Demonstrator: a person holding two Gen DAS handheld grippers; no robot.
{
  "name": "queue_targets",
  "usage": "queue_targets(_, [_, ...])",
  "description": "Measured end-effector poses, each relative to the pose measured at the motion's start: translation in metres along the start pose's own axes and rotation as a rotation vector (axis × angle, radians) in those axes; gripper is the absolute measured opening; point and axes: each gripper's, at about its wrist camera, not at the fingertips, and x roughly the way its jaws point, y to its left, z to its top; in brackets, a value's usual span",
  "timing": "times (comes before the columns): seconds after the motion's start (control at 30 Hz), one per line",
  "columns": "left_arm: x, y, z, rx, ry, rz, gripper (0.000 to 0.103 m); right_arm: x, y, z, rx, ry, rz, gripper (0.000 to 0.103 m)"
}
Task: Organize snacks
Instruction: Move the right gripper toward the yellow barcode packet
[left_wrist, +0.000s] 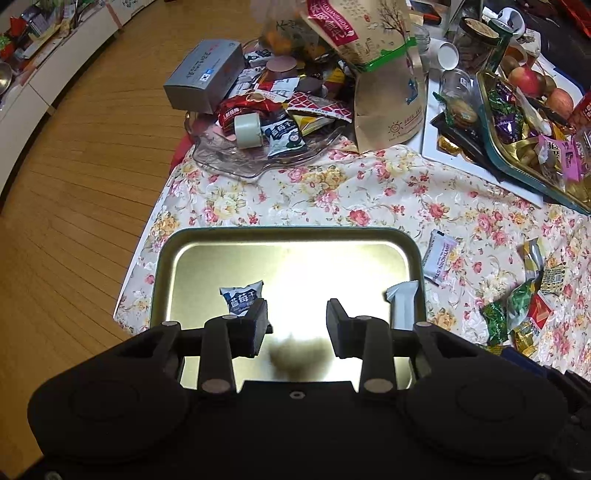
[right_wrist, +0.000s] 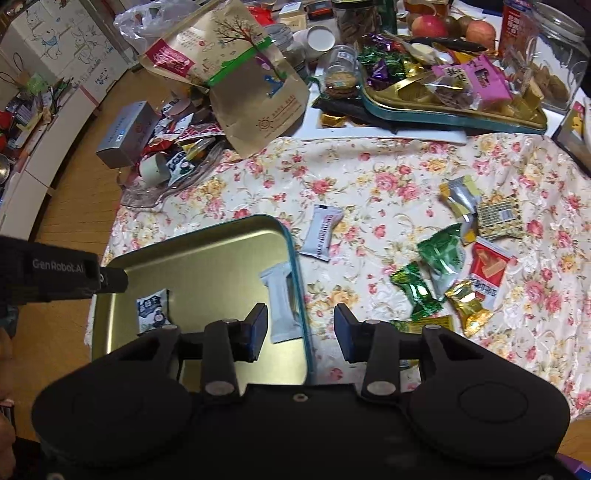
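Observation:
A gold metal tray (left_wrist: 288, 236) with a teal rim lies on the floral tablecloth; it also shows in the right wrist view (right_wrist: 207, 258). In it lie a blue-and-white snack packet (left_wrist: 240, 297) (right_wrist: 151, 310) and a pale grey snack bar (left_wrist: 402, 304) (right_wrist: 282, 302). My left gripper (left_wrist: 297, 323) is open and empty above the tray. My right gripper (right_wrist: 301, 330) is open and empty over the tray's right rim. A white stick packet (right_wrist: 321, 232) (left_wrist: 439, 260) lies just right of the tray. Several loose snacks, green (right_wrist: 441, 254), red (right_wrist: 487, 269) and gold (right_wrist: 469, 308), lie further right.
A clear dish (left_wrist: 258, 155) heaped with snacks and a tape roll (left_wrist: 249, 129) sits at the far left corner beside a grey box (left_wrist: 203, 75). A brown paper bag (left_wrist: 384, 81) leans behind. A second tray (right_wrist: 450, 107) of sweets, jars and apples stand at the back right. The wooden floor lies left.

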Motion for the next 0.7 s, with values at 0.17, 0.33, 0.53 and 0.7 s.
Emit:
queue_targets(0.17, [-0.007,-0.013,0.002,0.022,-0.018,-0.01,0.044,-0.011,-0.006,-0.004,0.004,-0.019,-0.069,0.043])
queue_targets(0.33, [-0.013,-0.023,-0.001,0.049,-0.047,0.011,0.044,-0.025,-0.018,-0.007,0.027,-0.012,-0.053,0.045])
queue_targets(0.53, [-0.011,-0.033,-0.003,0.077,-0.069,0.017,0.044,-0.021,-0.054,-0.006,0.049,-0.013,-0.106,0.045])
queue_targets(0.7, [-0.003,-0.044,-0.003,0.08,-0.066,-0.012,0.044,-0.004,-0.091,0.002,0.044,-0.009,-0.122,0.045])
